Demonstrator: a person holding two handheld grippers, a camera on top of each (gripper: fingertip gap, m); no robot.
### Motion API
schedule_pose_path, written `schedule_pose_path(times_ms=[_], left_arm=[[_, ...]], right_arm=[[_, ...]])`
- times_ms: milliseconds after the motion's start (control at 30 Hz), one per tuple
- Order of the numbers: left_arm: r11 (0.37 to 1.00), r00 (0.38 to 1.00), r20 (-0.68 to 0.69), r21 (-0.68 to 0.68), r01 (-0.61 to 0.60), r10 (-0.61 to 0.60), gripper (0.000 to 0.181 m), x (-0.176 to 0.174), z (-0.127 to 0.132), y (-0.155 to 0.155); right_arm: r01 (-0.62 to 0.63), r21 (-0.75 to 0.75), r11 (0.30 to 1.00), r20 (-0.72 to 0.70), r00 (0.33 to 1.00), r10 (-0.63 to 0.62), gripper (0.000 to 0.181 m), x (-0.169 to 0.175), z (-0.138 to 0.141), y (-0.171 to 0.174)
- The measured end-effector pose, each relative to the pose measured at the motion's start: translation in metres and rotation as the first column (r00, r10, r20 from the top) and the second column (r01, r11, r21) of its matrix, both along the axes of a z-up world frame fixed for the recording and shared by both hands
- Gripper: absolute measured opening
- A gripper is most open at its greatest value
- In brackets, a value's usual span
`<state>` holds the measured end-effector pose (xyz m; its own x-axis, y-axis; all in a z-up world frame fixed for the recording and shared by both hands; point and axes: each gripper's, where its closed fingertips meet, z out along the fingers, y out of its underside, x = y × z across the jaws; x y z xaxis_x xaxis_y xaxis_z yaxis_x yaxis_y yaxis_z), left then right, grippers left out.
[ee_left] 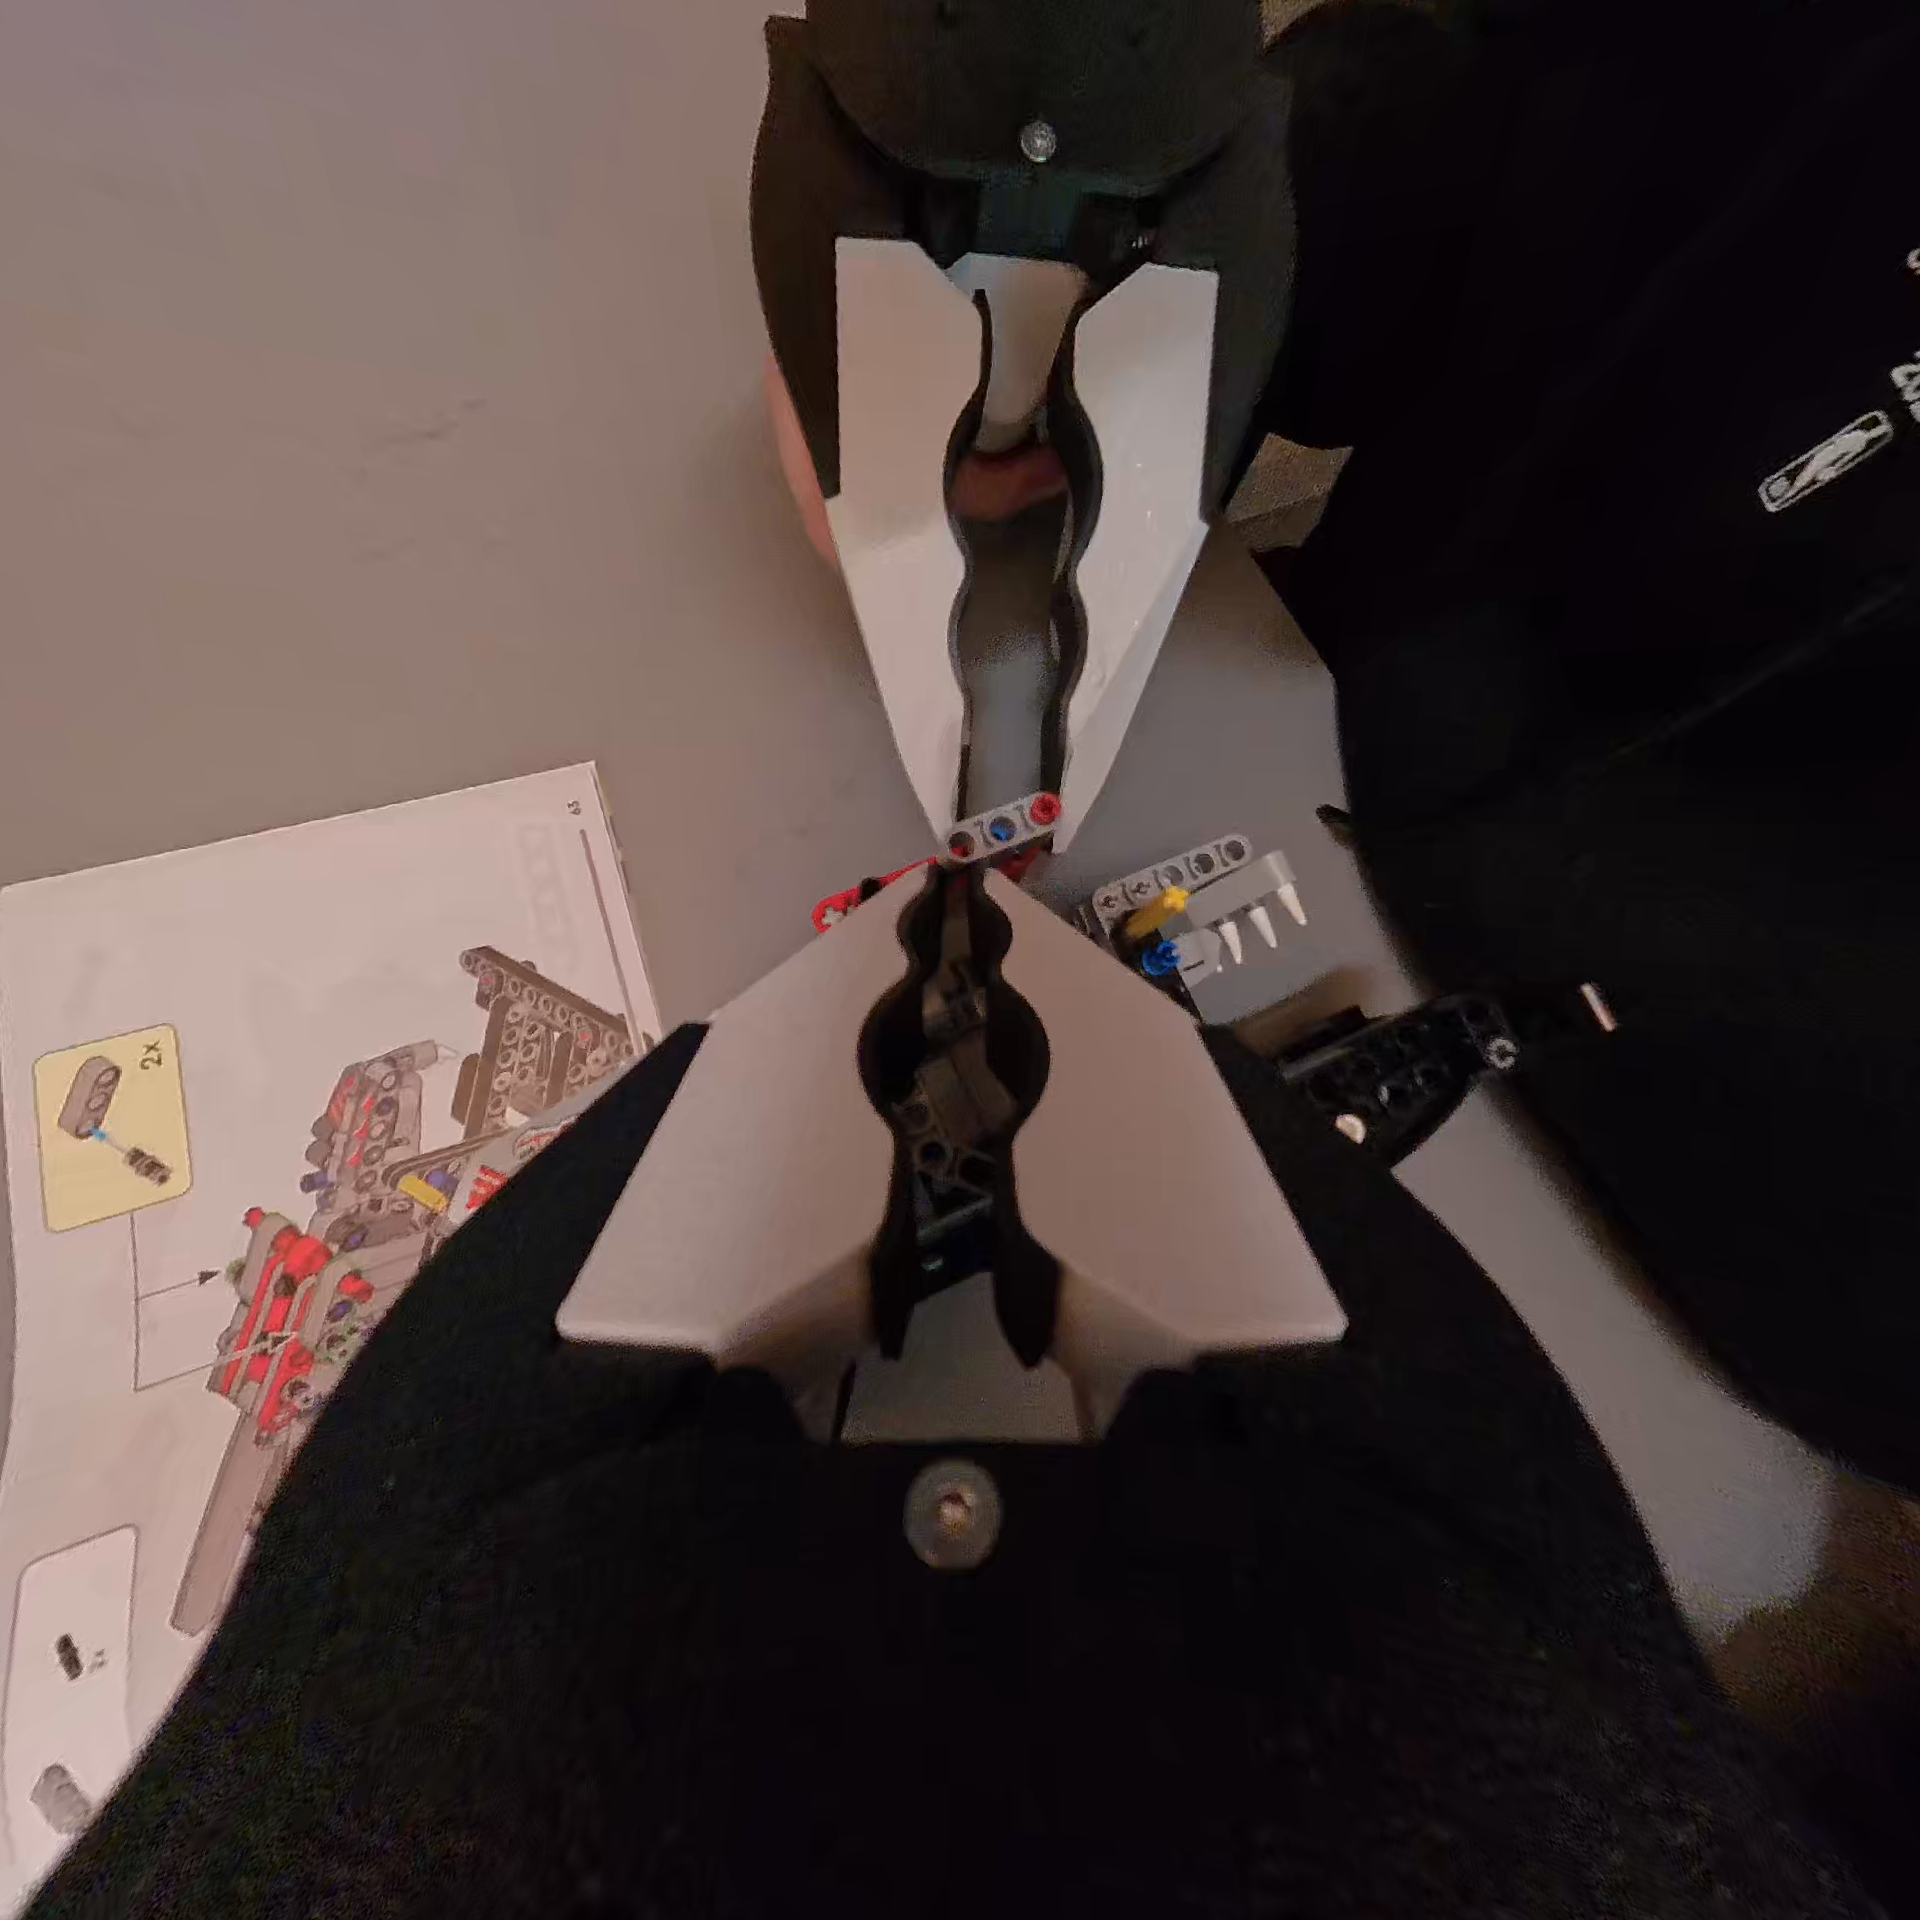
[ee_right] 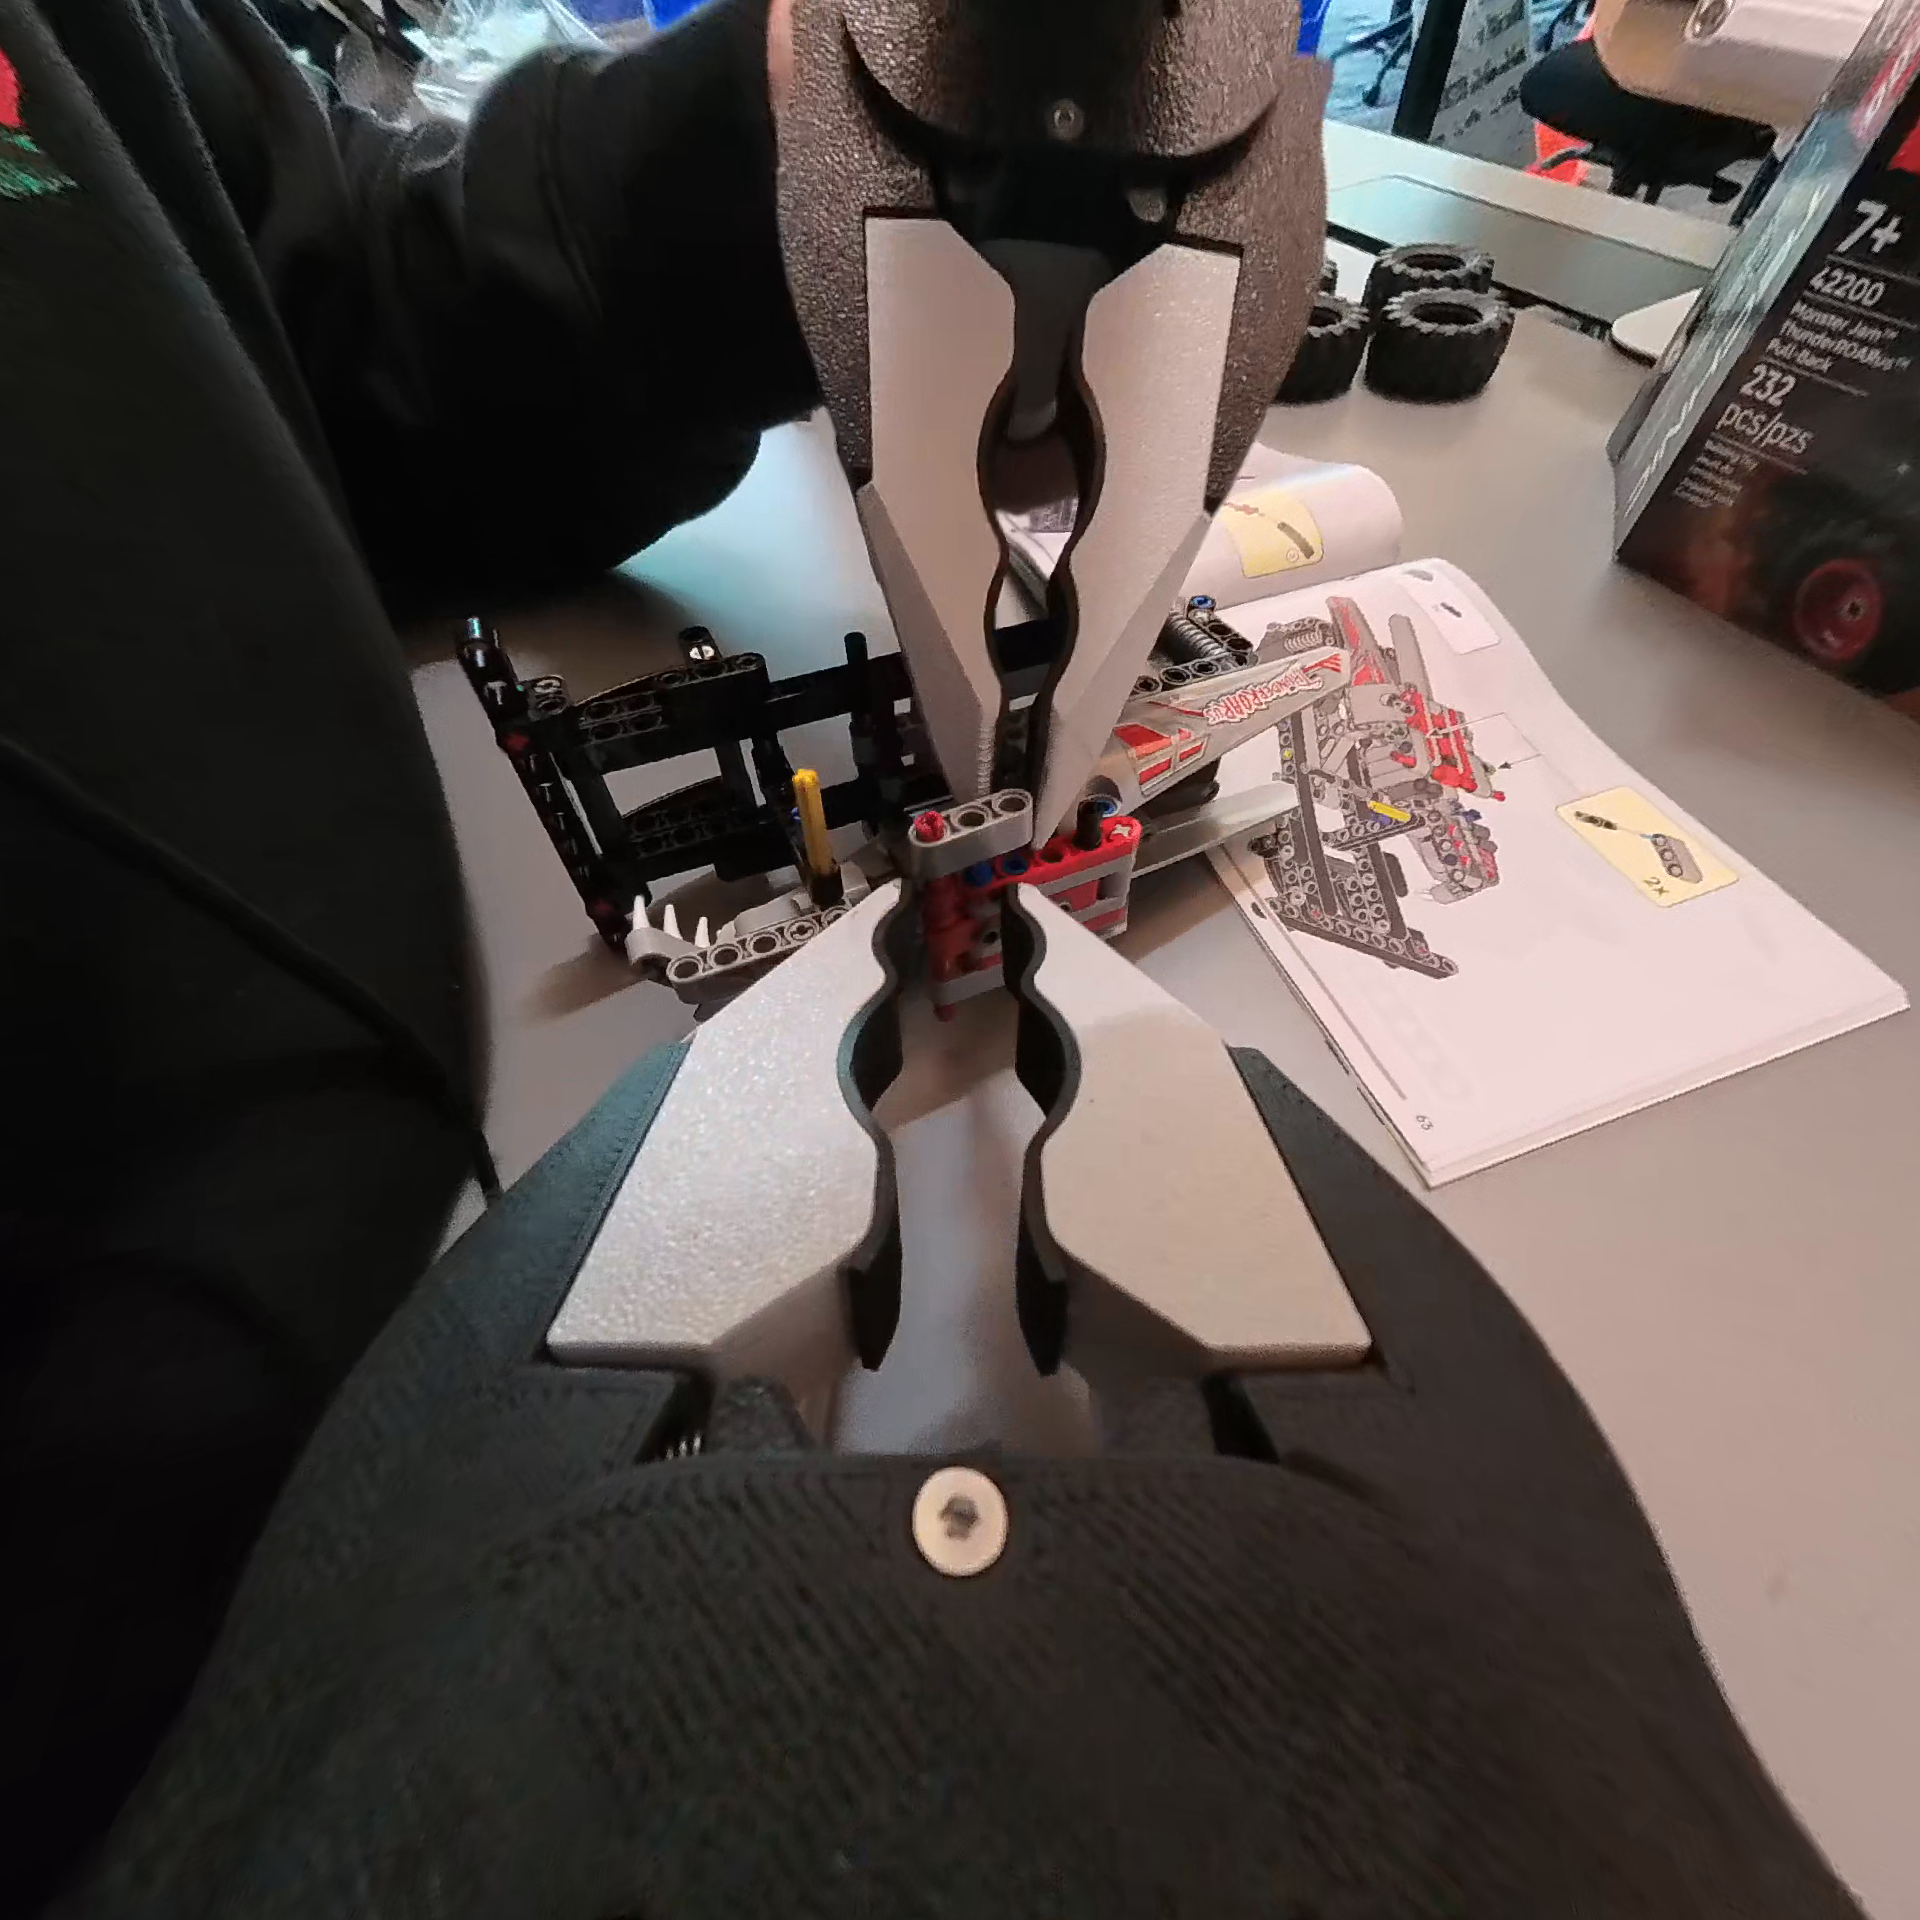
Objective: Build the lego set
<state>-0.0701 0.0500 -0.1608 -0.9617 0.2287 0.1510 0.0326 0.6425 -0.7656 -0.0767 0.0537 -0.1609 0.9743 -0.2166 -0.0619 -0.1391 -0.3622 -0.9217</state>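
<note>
A small red block assembly (ee_right: 1049,883) carries a grey three-hole beam (ee_right: 971,821) on top, with a red pin in one end hole. The beam also shows in the left wrist view (ee_left: 1003,828). My right gripper (ee_right: 961,904) is shut on the red assembly, one finger on each side; it comes in from the top of the left wrist view (ee_left: 1008,810). My left gripper (ee_left: 961,883) is shut, and its tips meet the grey beam from the opposite side (ee_right: 1003,774). I cannot see anything held between its tips. The black model frame (ee_right: 665,727) with a grey toothed jaw (ee_right: 727,940) stands just behind.
The open instruction booklet (ee_right: 1558,935) lies on the grey table (ee_right: 1558,1351), and it also shows in the left wrist view (ee_left: 312,1039). The set's box (ee_right: 1787,416) and several black tyres (ee_right: 1434,322) stand at the back right. A person's black sleeve (ee_right: 571,312) fills the left.
</note>
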Motion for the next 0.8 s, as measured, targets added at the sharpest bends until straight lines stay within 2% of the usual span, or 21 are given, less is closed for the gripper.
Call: schedule_pose_path(times_ms=[33,367,800], left_arm=[[1.000,1.000,-0.009,-0.006,0.002,-0.002,0.002,0.0000,0.0002,0.0003],[0.999,1.000,-0.011,-0.042,0.029,-0.029,0.002,-0.0016,0.0021,0.0025],[0.996,0.999,0.029,-0.082,0.047,-0.044,0.002,0.0006,0.0038,0.0035]], right_arm=[[-0.002,0.000,1.000,0.012,1.000,0.002,0.014,-0.0001,0.0005,0.0002],[-0.010,0.002,1.000,0.083,0.997,0.010,0.014,-0.0011,0.0032,0.0026],[-0.013,0.019,1.000,0.056,0.998,0.012,0.010,0.0007,0.0048,0.0027]])
